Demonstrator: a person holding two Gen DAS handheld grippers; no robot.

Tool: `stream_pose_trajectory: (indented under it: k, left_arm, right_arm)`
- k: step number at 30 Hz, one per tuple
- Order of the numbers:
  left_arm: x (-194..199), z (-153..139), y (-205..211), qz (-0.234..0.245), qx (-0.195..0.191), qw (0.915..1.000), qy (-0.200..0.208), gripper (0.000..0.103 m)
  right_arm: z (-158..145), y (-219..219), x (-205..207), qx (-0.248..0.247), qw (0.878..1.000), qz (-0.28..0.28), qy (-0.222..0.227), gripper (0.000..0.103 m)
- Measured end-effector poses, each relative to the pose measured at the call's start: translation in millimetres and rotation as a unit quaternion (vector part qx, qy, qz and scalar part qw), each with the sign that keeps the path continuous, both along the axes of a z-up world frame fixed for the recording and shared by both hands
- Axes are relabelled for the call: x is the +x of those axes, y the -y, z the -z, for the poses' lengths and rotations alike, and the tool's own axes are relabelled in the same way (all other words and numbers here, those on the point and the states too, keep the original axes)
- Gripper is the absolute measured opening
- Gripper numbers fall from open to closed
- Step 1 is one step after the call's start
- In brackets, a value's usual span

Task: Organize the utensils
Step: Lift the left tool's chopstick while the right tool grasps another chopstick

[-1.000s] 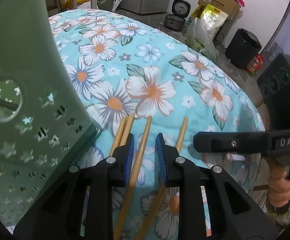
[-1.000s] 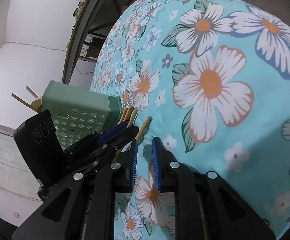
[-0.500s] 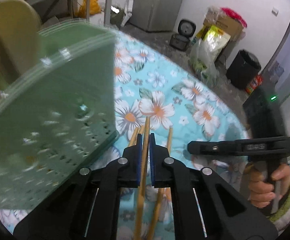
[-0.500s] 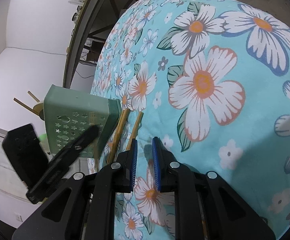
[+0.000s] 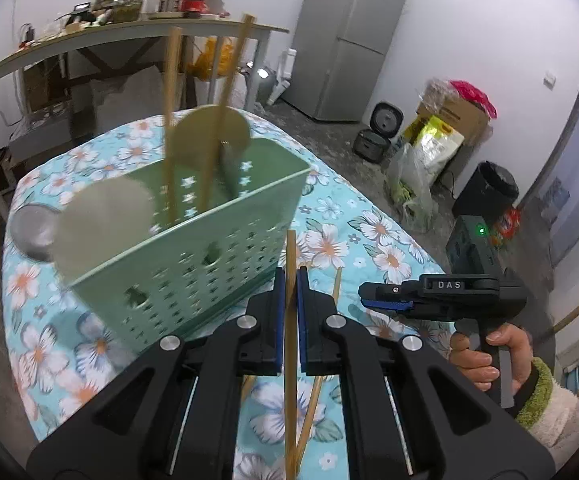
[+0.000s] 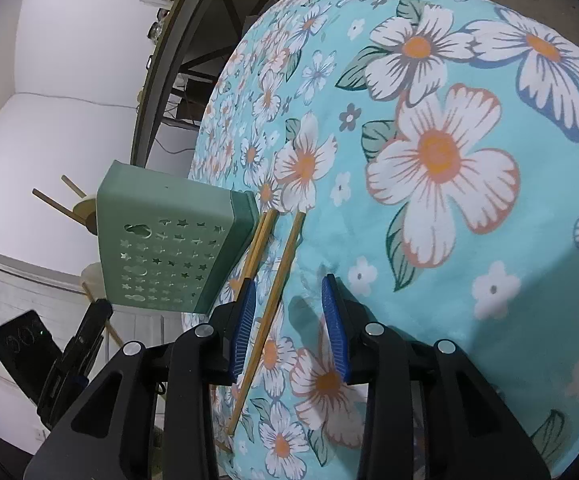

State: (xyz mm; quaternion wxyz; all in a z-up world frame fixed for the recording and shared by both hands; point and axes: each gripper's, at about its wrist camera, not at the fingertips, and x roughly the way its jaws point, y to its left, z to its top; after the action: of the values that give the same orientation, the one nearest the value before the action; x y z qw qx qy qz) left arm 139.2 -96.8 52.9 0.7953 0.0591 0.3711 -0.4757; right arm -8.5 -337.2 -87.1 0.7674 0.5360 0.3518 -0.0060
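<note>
My left gripper (image 5: 288, 280) is shut on one wooden chopstick (image 5: 290, 360) and holds it up beside the green perforated utensil basket (image 5: 193, 256). The basket holds two upright chopsticks (image 5: 171, 120) and round spoon heads. More chopsticks (image 5: 313, 400) lie on the floral cloth below. My right gripper (image 6: 289, 320) is open, low over the cloth, with one loose chopstick (image 6: 277, 284) between its jaws. Two more chopsticks (image 6: 259, 240) lie against the basket's base (image 6: 161, 248). It also shows in the left wrist view (image 5: 385, 300).
A floral blue tablecloth (image 6: 469, 240) covers the table. A metal lid or bowl (image 5: 31, 232) sits behind the basket. A fridge (image 5: 349, 36), a cluttered side table (image 5: 89, 40), bags and a black bin (image 5: 489, 196) stand around the room.
My left gripper closed on a chopstick and rose with it above the basket's side. My right gripper opened wider near the loose chopstick.
</note>
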Motion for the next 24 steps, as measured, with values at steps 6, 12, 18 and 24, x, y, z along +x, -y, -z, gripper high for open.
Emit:
stream_pose_trajectory:
  k: [6, 12, 18, 24]
  left_arm:
    - [-3, -4, -26, -0.02, -0.016, 0.9997, -0.002, 0.005]
    - [-3, -6, -42, -0.031, -0.028, 0.9991, -0.001, 0.005]
    - [-4, -6, -50, -0.038, -0.035, 0.9987, -0.003, 0.005]
    - [-2, -3, -54, -0.041, -0.036, 0.9985, -0.007, 0.005]
  right_arm:
    - [1, -6, 13, 0.001, 1.0, 0.006, -0.008, 0.034]
    - [0, -8, 34, -0.008, 1.0, 0.016, -0.016, 0.034]
    - [-1, -12, 64, -0.04, 0.998, 0.025, -0.034, 0.026]
    - [-1, -18, 83, -0.083, 0.995, 0.03, -0.042, 0.016]
